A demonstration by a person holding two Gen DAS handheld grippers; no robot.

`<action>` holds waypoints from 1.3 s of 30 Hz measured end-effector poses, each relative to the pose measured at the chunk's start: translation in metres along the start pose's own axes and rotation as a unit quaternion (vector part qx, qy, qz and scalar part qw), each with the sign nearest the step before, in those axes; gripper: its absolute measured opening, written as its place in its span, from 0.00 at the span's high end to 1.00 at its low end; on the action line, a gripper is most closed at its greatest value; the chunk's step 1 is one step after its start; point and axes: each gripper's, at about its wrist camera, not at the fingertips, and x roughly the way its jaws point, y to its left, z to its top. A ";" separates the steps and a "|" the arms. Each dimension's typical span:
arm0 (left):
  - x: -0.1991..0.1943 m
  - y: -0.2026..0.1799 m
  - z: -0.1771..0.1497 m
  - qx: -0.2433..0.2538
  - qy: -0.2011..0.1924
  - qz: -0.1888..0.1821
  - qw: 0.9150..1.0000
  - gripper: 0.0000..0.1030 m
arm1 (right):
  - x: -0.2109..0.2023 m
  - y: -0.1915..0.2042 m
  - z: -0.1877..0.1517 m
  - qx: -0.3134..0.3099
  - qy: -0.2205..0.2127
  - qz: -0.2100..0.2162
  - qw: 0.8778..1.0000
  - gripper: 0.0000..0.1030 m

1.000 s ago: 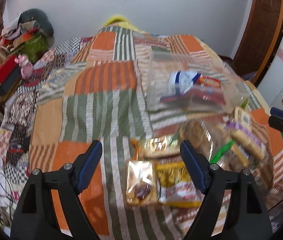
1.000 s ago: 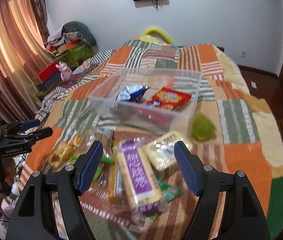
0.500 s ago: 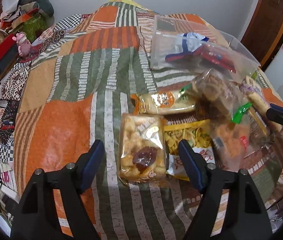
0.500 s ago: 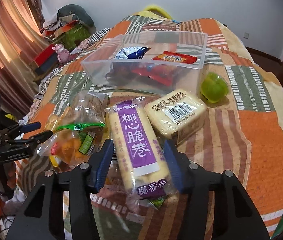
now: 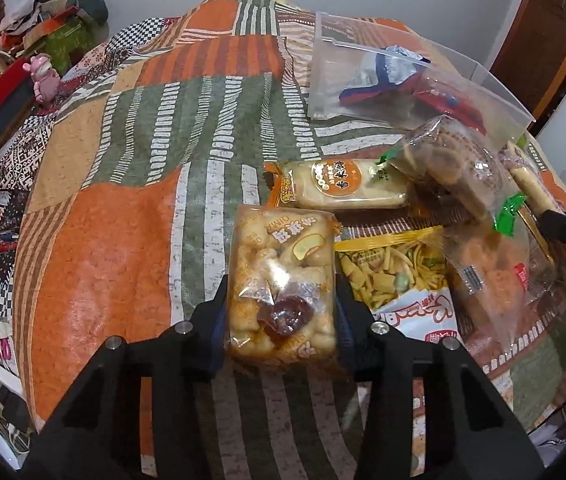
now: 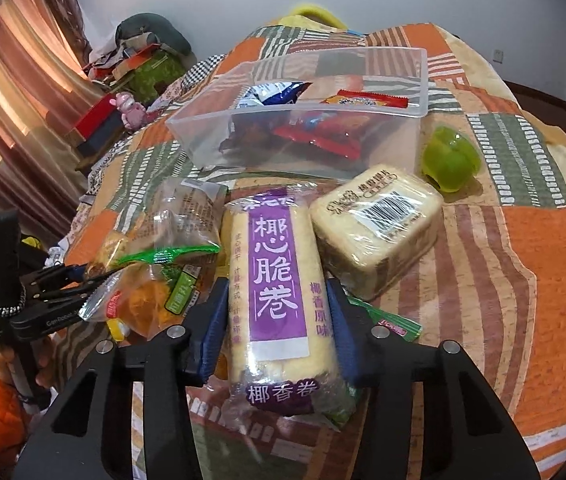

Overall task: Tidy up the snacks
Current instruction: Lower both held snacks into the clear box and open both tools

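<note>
A bed (image 5: 115, 216) with a patchwork quilt carries the snacks. A clear plastic bin (image 6: 383, 60) stands at the far side, holding a blue packet (image 6: 271, 94) and a red packet (image 6: 363, 100). Just before the bin lies a loose group of snacks: a purple-labelled roll pack (image 6: 279, 280), a barcode-labelled cake pack (image 6: 375, 224), a yellow noodle-snack bag (image 5: 395, 276) and an orange bread pack (image 5: 339, 184). The right gripper (image 6: 275, 320) has its jaws pressed on both sides of the roll pack. The left gripper (image 5: 281, 312) has its jaws pressed against a clear bag of puffed snacks (image 5: 279, 280). A green round object (image 6: 451, 164) lies right of the bin.
</note>
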 end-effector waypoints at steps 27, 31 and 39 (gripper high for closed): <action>-0.074 -0.031 0.089 0.013 -0.139 -0.040 0.989 0.57 | -0.061 -0.001 0.050 -0.020 -0.115 -0.032 0.993 0.58; -0.073 -0.043 0.108 0.027 -0.152 -0.040 0.987 0.57 | -0.058 -0.005 0.066 -0.018 -0.126 -0.039 0.991 0.58; -0.050 -0.058 0.142 0.045 -0.152 -0.047 0.986 0.57 | -0.040 -0.016 0.093 -0.008 -0.130 -0.047 0.990 0.58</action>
